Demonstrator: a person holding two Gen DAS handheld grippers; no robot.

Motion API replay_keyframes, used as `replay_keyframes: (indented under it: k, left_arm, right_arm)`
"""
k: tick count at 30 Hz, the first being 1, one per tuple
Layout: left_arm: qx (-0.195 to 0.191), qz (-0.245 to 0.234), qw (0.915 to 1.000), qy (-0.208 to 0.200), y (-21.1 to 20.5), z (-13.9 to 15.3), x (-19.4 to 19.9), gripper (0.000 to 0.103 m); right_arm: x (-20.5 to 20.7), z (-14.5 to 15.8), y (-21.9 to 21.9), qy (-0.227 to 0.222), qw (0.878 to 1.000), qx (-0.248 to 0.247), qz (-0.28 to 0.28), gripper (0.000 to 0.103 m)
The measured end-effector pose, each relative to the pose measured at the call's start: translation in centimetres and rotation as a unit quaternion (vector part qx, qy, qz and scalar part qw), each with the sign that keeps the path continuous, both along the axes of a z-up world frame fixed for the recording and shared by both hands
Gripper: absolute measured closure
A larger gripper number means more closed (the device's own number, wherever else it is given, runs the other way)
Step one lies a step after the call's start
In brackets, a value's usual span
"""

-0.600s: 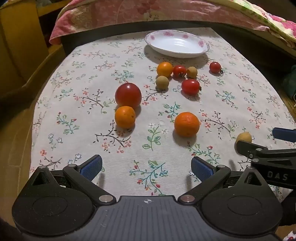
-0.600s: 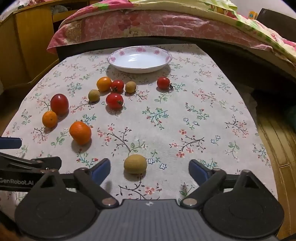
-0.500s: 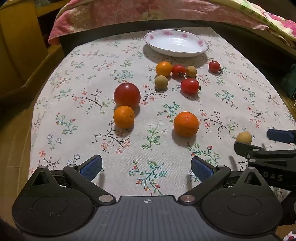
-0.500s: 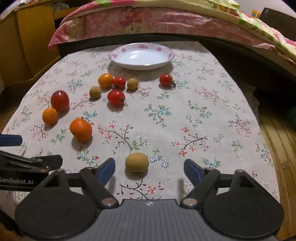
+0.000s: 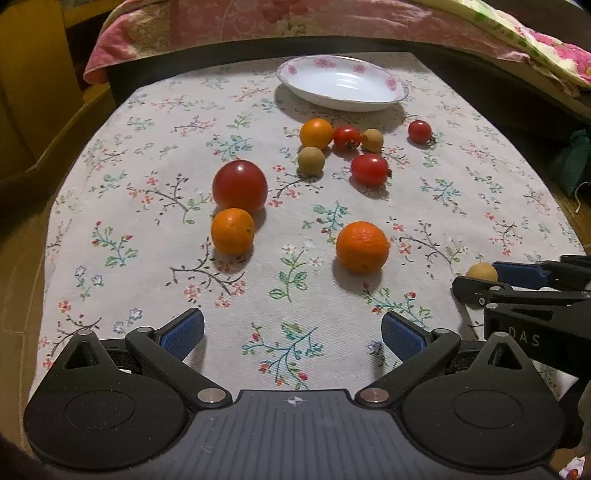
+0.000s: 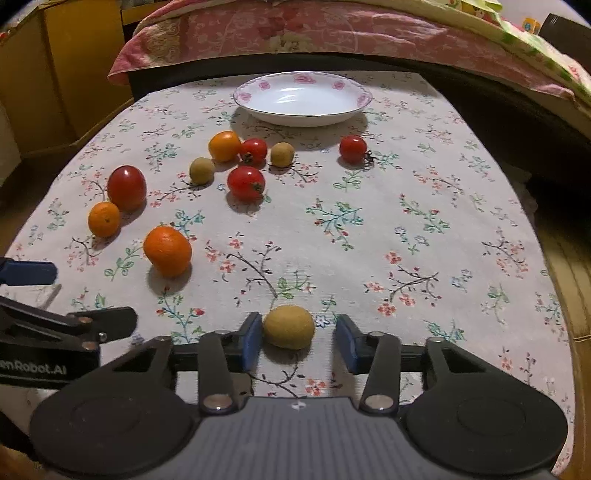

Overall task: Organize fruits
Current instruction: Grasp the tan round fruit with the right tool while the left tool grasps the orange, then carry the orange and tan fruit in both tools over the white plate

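A floral-rimmed white plate [image 6: 303, 98] stands empty at the far end of the flowered tablecloth; it also shows in the left wrist view [image 5: 341, 84]. Fruits lie loose before it: several red tomatoes [image 6: 245, 182], oranges [image 6: 167, 251] and small tan fruits [image 6: 201, 170]. My right gripper [image 6: 297, 341] is partly closed around a tan fruit [image 6: 289, 326] lying on the cloth; its left pad touches the fruit, its right pad stands apart. My left gripper [image 5: 291, 334] is open and empty, low over the near cloth, short of an orange [image 5: 362, 246].
A bed with a pink floral quilt [image 6: 332, 33] runs along the table's far side. A yellow wooden cabinet [image 6: 55, 74] stands at the left. The table's right edge drops to a wooden floor [image 6: 569, 280].
My right gripper has moved forward and narrowed its jaws around the nearest tan fruit. My left gripper has barely moved.
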State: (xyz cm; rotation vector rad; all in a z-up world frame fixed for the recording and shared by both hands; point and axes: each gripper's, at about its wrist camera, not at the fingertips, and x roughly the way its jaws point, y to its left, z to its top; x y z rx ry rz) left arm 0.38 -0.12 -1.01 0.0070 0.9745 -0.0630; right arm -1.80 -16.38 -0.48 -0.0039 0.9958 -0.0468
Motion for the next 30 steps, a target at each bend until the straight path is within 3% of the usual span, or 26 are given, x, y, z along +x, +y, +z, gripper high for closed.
replay_keyframes:
  k: [2, 5, 7, 9, 11, 17, 25, 30]
  left_arm:
    - [-0.004, -0.005, 1.0000, -0.007, -0.1, 0.1, 0.0, 0.002]
    - [-0.007, -0.016, 0.9997, -0.019, -0.3, 0.3, 0.3, 0.009]
    - [0.009, -0.025, 0.9996, -0.004, -0.8, 0.1, 0.6, 0.020]
    - [0.006, -0.034, 0.9994, 0.008, -1.1, 0.1, 1.0, 0.025]
    - [-0.004, -0.041, 0.9989, 0.021, -1.4, 0.1, 1.3, 0.026]
    - [0.021, -0.055, 0.9982, -0.001, -2.9, -0.3, 3.2, 0.029]
    - [0.030, -0.059, 0.9978, -0.002, -3.8, -0.7, 4.7, 0.047]
    - [0.032, -0.060, 0.9977, -0.004, -3.5, -0.6, 4.3, 0.050]
  right_arm:
    - [0.1, 0.1, 0.1, 0.001, 1.000, 0.001, 0.005, 0.073]
    - [0.0, 0.2, 0.1, 0.002, 1.000, 0.003, 0.013, 0.074]
    - [-0.1, 0.3, -0.2, 0.002, 1.000, 0.014, 0.014, 0.074]
    - [-0.3, 0.3, -0.5, 0.002, 1.000, 0.023, 0.012, 0.074]
    - [-0.3, 0.4, -1.0, 0.001, 1.000, 0.030, 0.005, 0.074]
    - [-0.4, 0.5, -2.2, 0.005, 0.998, 0.053, -0.015, 0.074]
    - [-0.3, 0.5, -2.8, 0.006, 0.997, 0.069, -0.025, 0.074]
    - [-0.1, 0.5, -3.0, 0.008, 0.997, 0.075, -0.028, 0.074]
